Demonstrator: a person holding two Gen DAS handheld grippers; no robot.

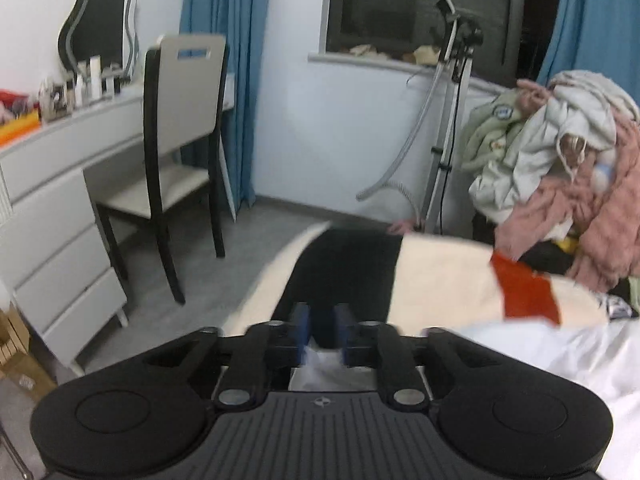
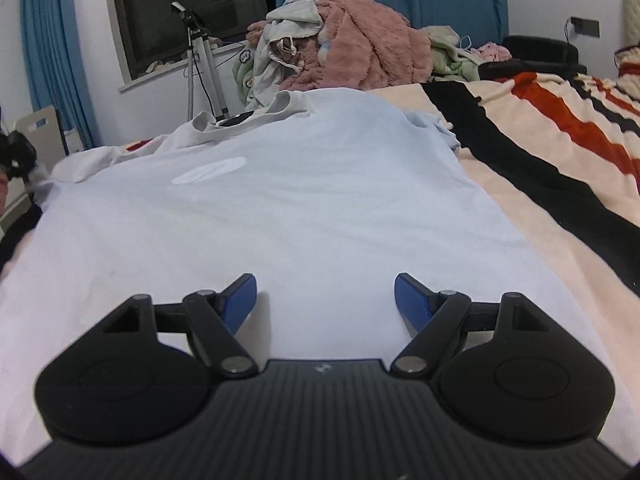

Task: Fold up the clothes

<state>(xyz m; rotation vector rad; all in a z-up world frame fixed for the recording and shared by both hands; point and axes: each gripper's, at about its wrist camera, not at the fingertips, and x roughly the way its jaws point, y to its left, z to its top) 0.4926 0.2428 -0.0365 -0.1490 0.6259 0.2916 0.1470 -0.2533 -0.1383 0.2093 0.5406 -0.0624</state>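
A pale blue-white T-shirt [image 2: 280,200] lies spread flat on the bed, collar at the far end, with an oval print on the chest. My right gripper [image 2: 325,300] hovers low over the shirt's near hem, open wide, with nothing between its blue pads. The left wrist view is blurred. My left gripper [image 1: 323,328] sits at the bed's edge with its pads a narrow gap apart. A bit of white cloth [image 1: 316,360] shows low in that gap and the pads do not press on it. More of the shirt [image 1: 560,368] lies to the right.
A striped cream, black and red blanket [image 2: 540,152] covers the bed. A heap of clothes [image 2: 344,40] is piled at the far end. A tripod [image 1: 444,140] stands by the window wall. A chair [image 1: 180,128] and a white dresser [image 1: 52,208] stand left of the bed.
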